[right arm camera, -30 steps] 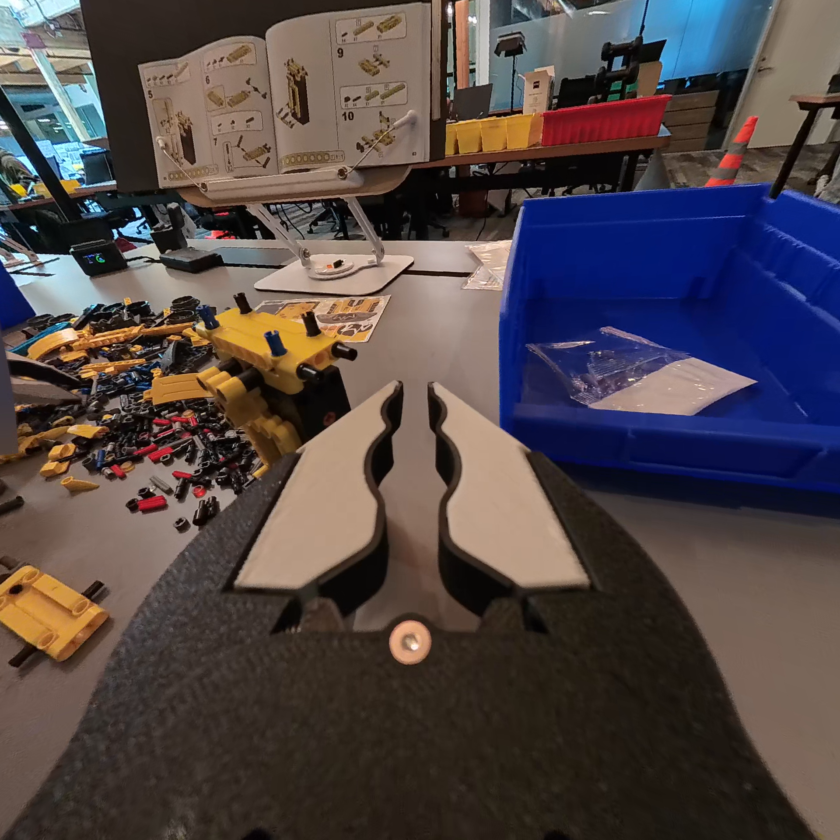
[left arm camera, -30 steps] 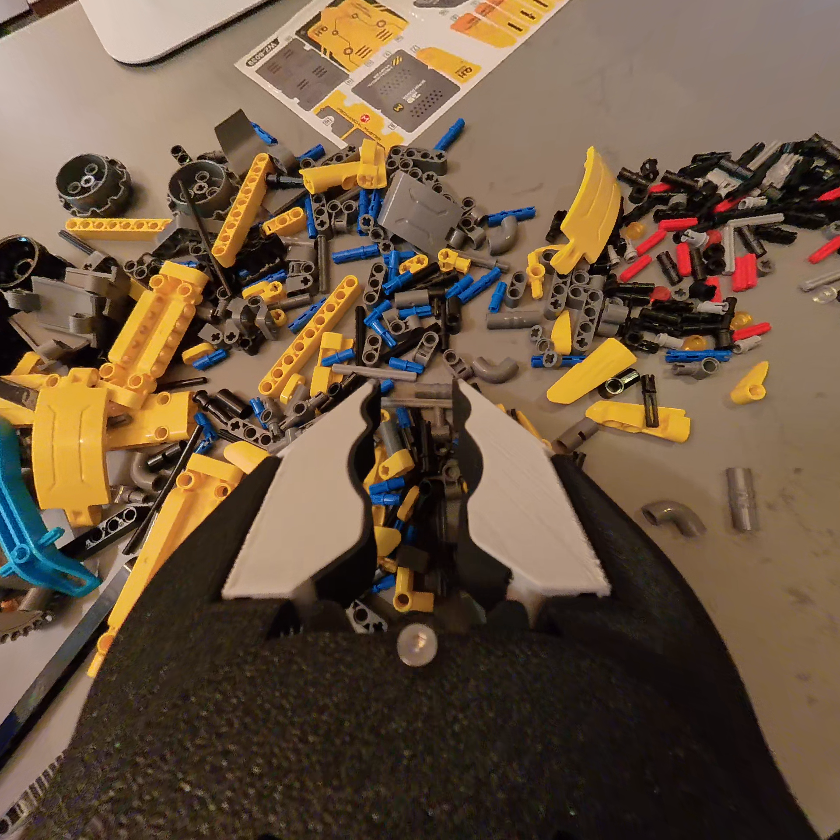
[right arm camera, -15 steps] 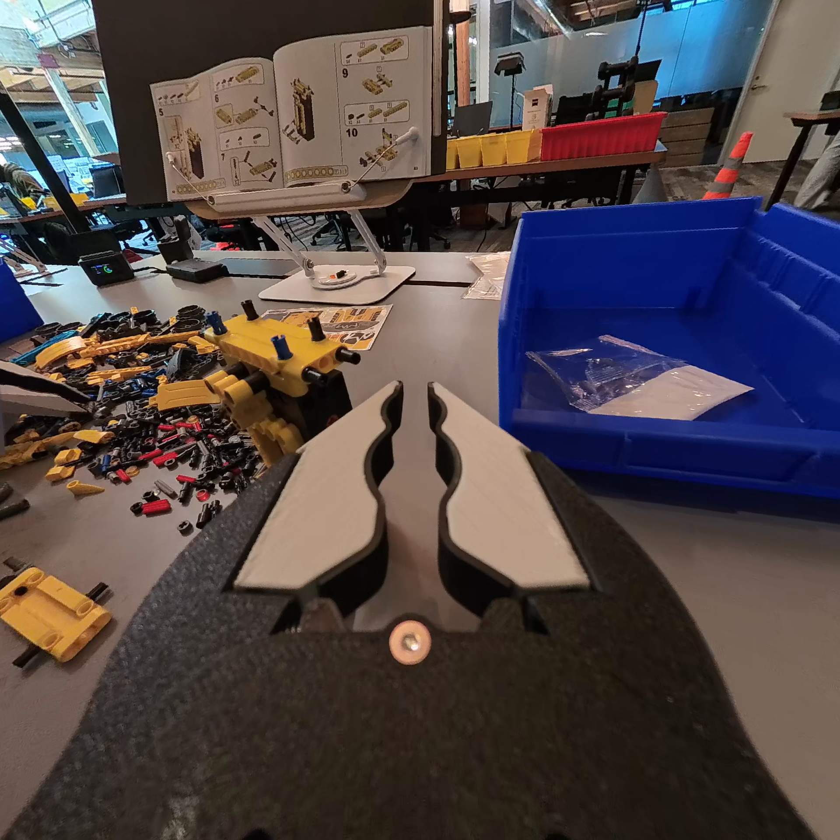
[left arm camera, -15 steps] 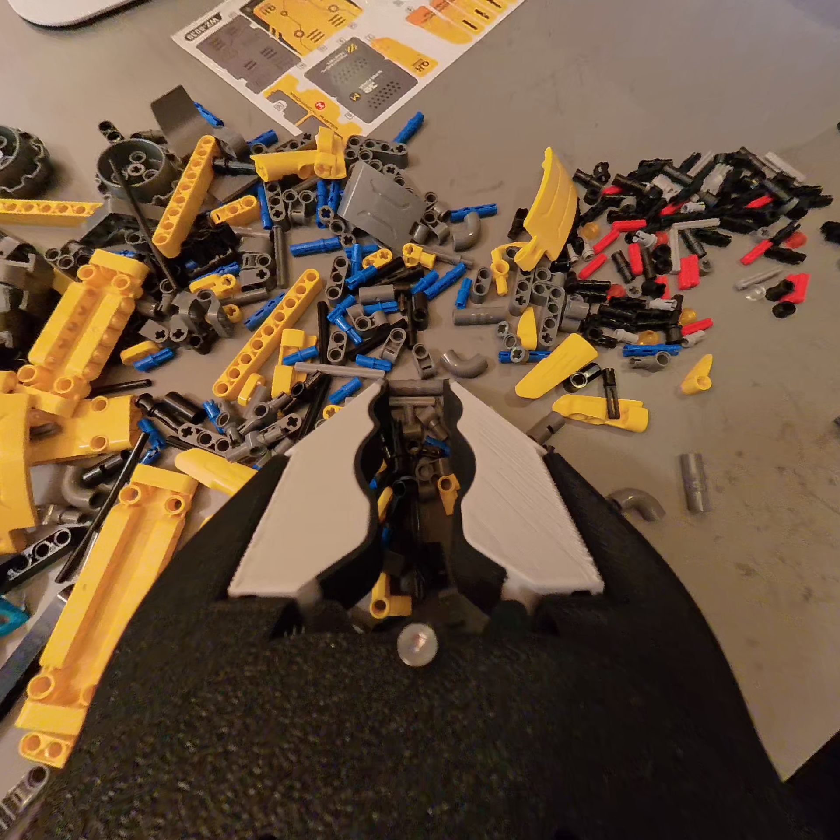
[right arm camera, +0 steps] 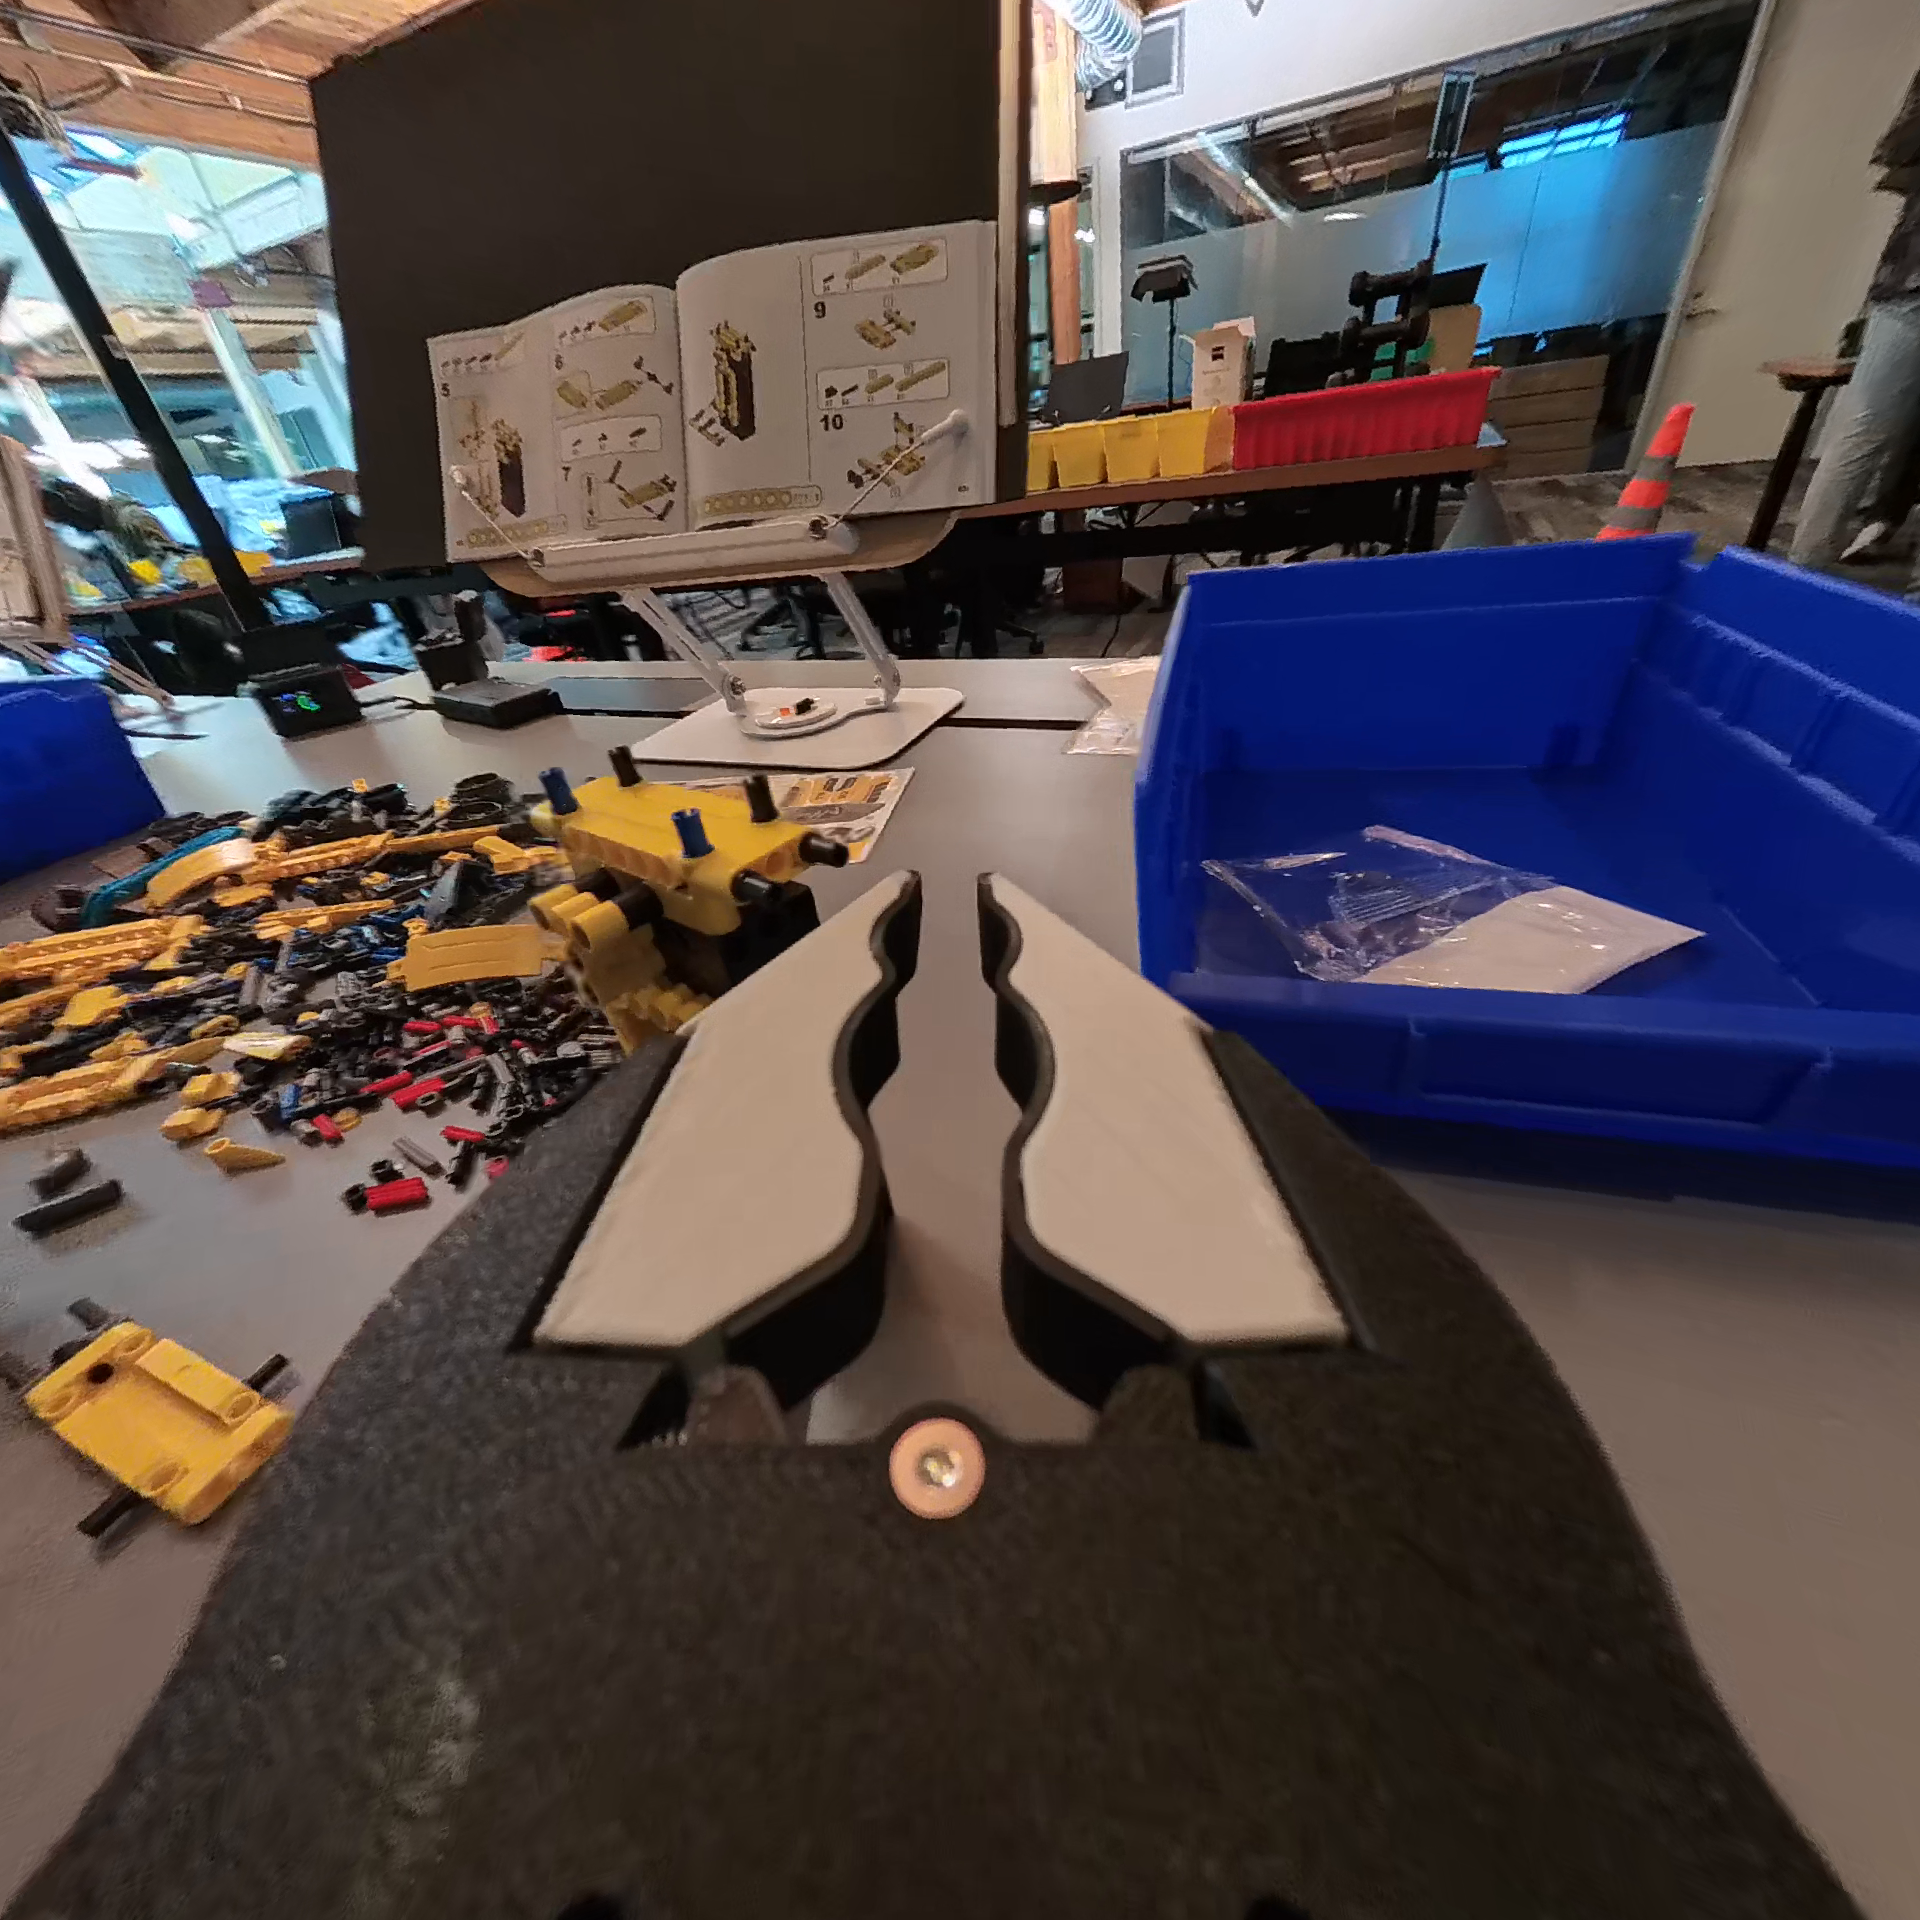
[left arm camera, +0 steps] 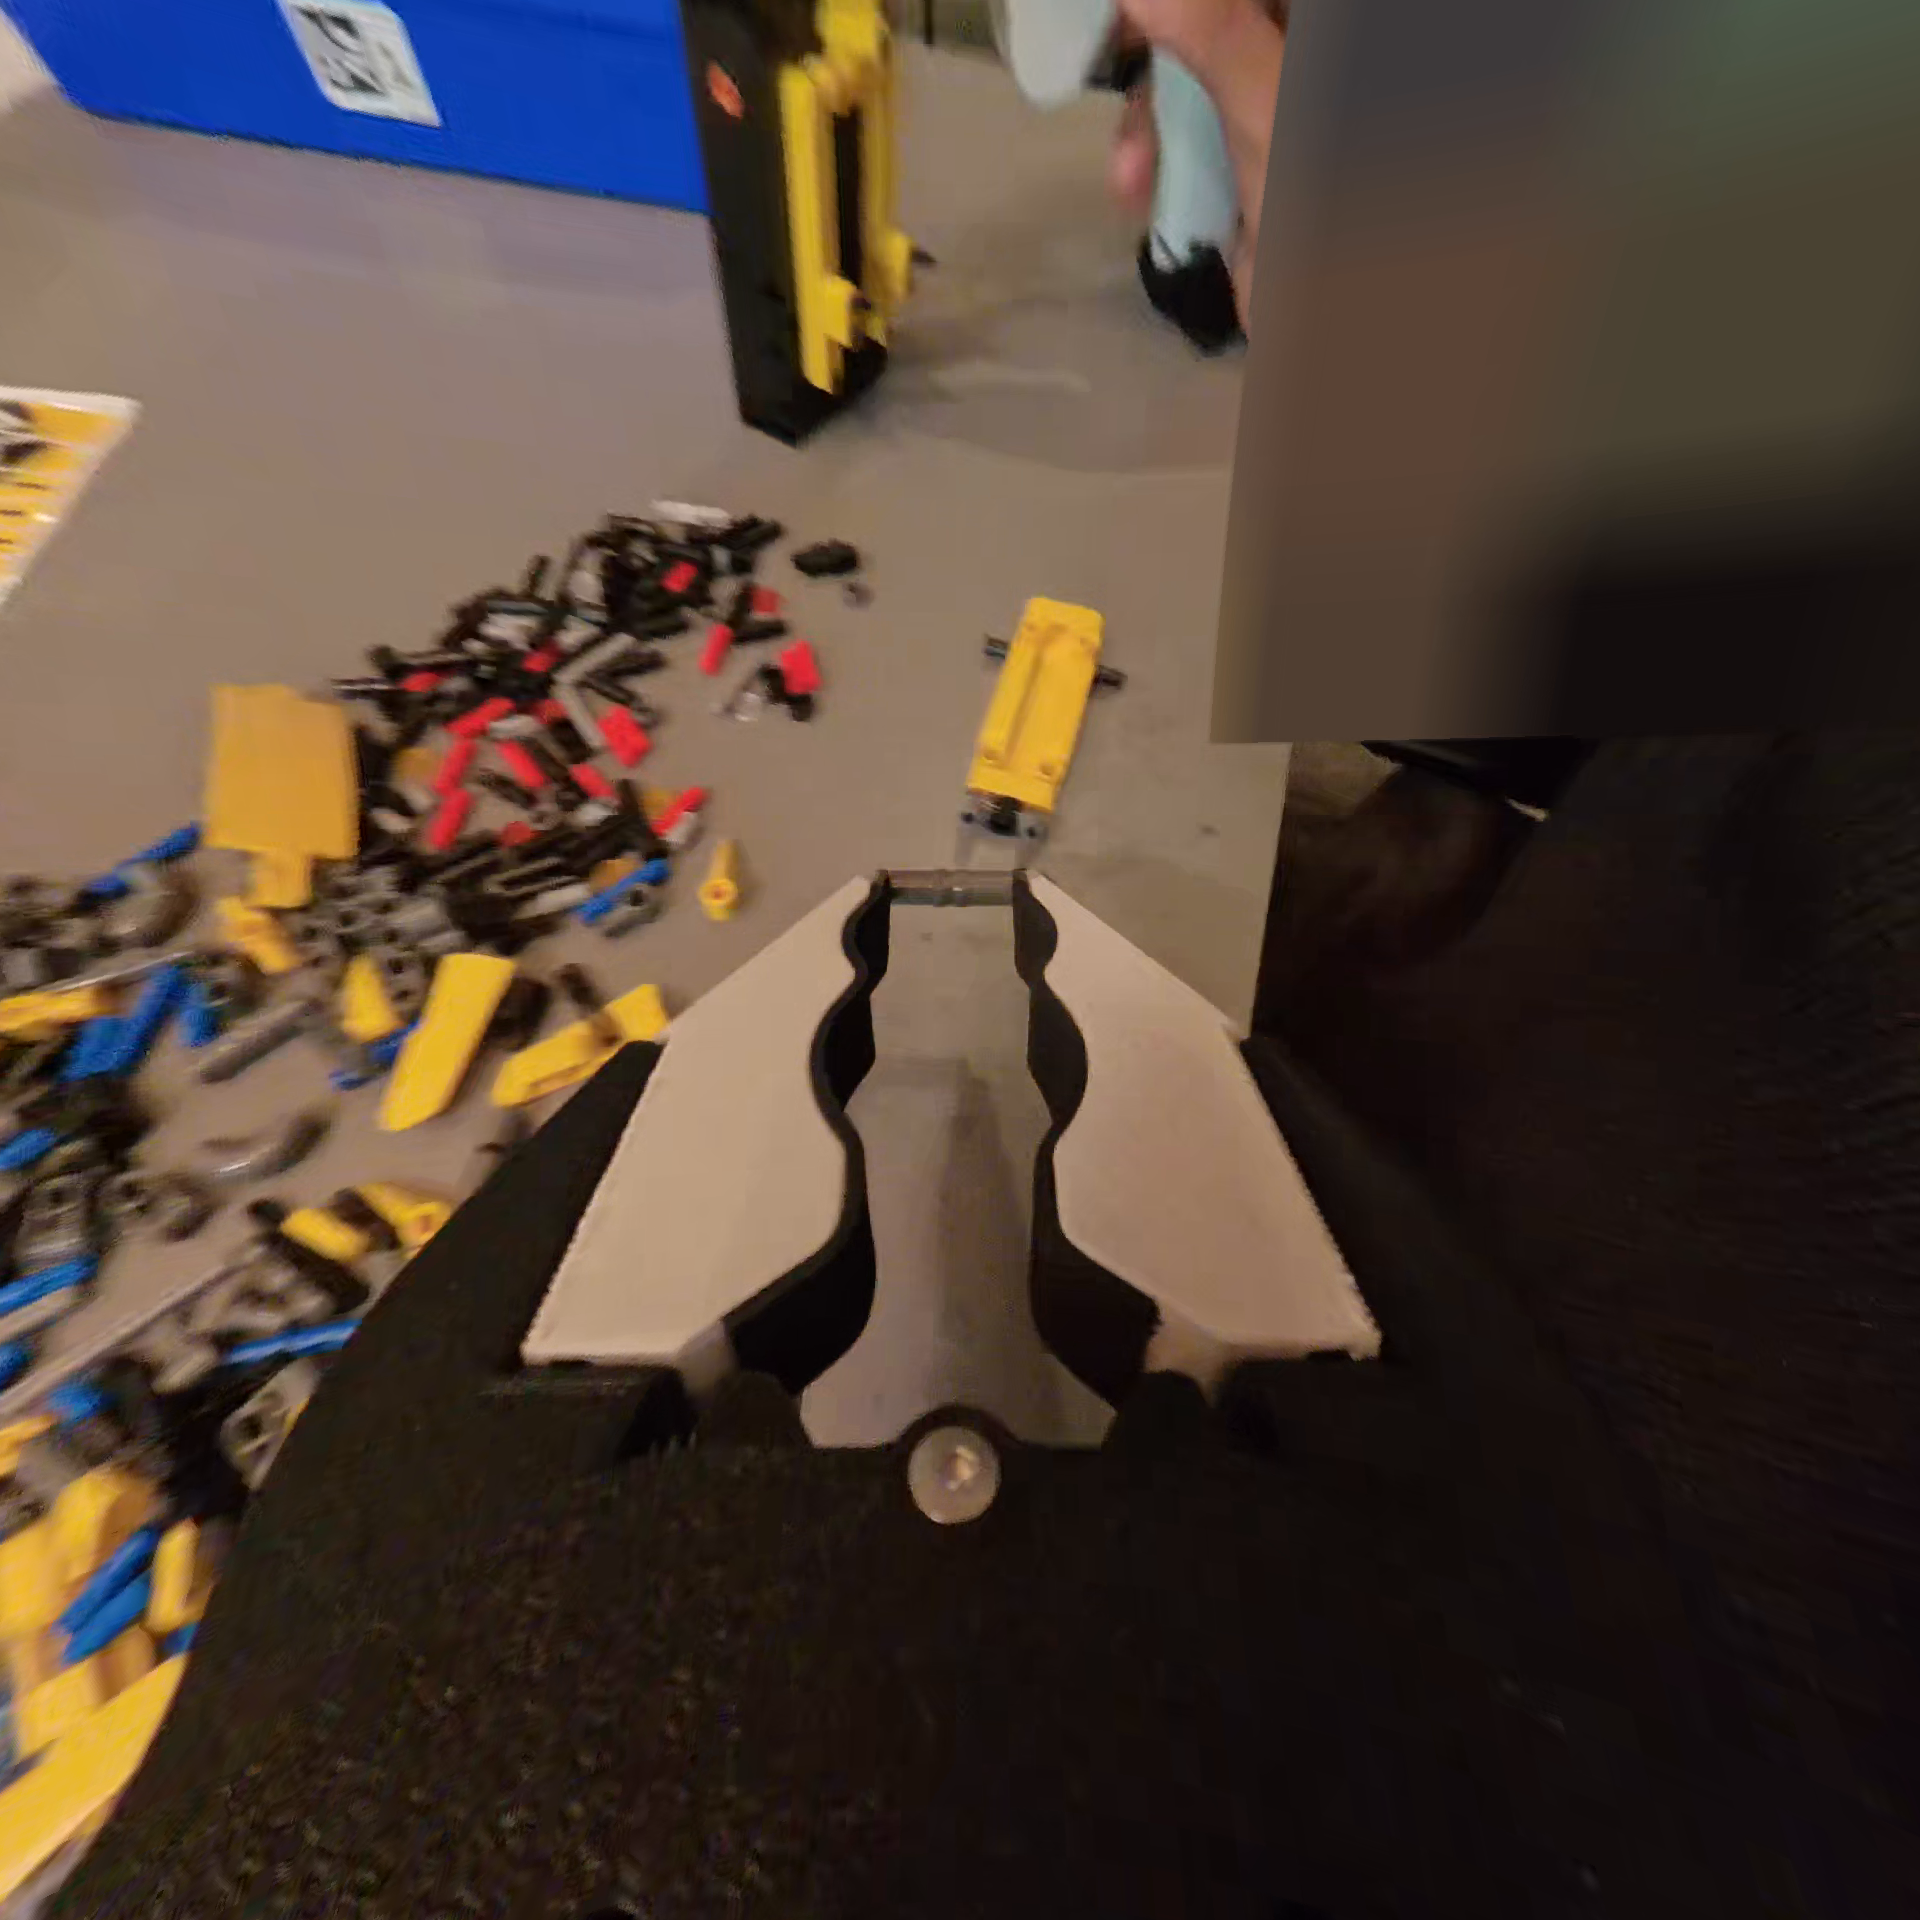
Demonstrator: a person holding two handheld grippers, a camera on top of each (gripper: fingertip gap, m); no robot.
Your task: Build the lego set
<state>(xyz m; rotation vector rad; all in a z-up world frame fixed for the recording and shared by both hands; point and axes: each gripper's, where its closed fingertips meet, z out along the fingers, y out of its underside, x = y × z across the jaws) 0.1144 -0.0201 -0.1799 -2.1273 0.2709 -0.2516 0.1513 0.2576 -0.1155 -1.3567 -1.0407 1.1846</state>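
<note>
the left gripper (left arm camera: pixel 951 891) pinches a short grey plastic connector tube (left arm camera: pixel 951 891) at its tips at frame centre, while the right gripper (right arm camera: pixel 948 902), narrowly parted and empty, hovers beside the part-built yellow-and-black brick assembly (right arm camera: pixel 675 894) left of centre.

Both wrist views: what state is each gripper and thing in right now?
Left gripper: shut on a small grey tube, held crosswise at the tips.
Right gripper: jaws slightly apart, empty.
Blue bin: open, plastic bag inside.
Instruction booklet: open on stand.
Yellow-black model: upright.
</note>
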